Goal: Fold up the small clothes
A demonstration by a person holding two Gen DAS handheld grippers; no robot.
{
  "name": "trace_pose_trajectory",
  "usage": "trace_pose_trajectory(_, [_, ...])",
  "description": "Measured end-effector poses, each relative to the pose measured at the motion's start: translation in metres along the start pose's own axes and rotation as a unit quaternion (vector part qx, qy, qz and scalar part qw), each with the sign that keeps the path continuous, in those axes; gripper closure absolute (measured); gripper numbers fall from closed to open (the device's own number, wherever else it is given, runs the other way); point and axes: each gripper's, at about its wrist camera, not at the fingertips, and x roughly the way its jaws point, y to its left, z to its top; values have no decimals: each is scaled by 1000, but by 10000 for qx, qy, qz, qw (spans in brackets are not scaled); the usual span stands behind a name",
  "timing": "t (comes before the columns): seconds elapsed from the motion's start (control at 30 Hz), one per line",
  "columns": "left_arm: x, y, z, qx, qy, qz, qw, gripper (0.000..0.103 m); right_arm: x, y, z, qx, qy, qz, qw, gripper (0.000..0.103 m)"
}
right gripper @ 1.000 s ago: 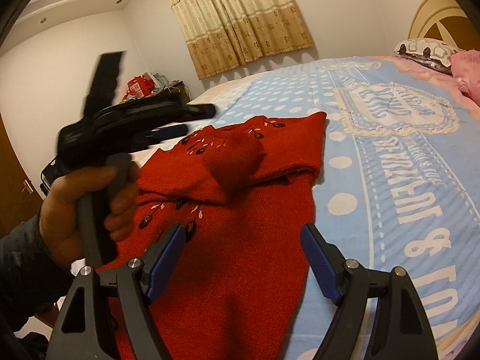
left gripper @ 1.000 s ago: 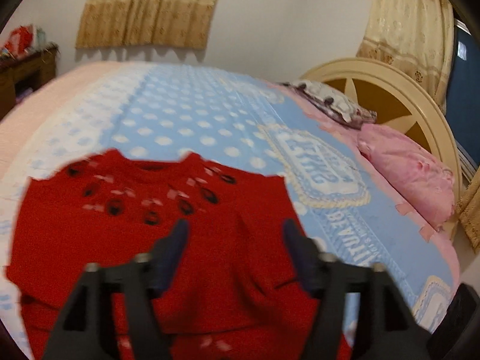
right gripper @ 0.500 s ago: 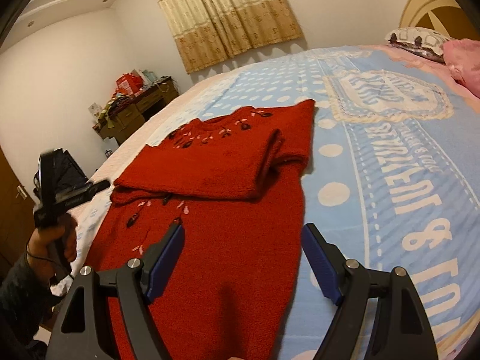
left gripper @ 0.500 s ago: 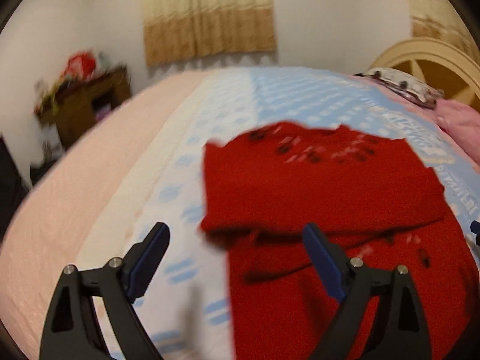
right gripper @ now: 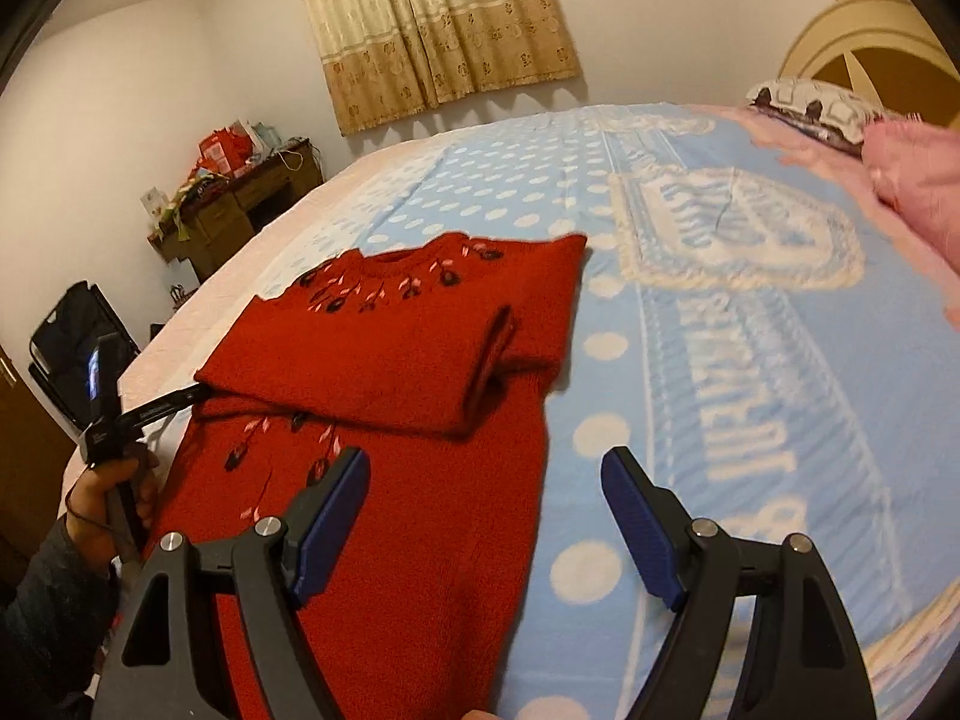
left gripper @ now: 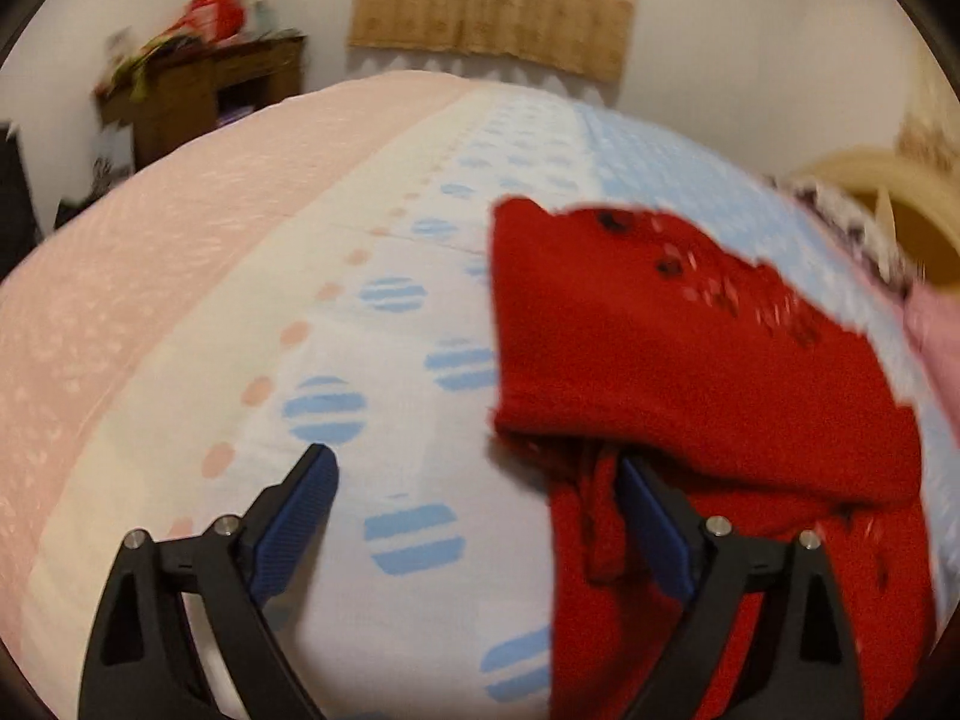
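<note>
Two wrist cameras, angled down over the bed (right gripper: 750,360).
Left views sweater (left gripper: 690,372) from its left edge; right from its hem; both share it.

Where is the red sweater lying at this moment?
In the right wrist view the red sweater lies on the blue dotted blanket, left of its printed emblem, just ahead of the open right gripper.
</note>
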Motion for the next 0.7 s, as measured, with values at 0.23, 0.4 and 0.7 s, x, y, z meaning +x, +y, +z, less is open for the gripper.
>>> trace_pose_trajectory(0.23, [0,0,-5,-7,-126,58,9999,6,57,-1,35,329,544,184,9978,40])
trace_pose_trajectory(0.4, [0,2,-7,-43,-183,96,9998,5,112,14,30,194,1045,-97,9943,68])
trace_pose_trajectory(0.7, [-3,13,-7,-302,-296,-107,9990,4,71,46,50,-630,552,-221,9962,96])
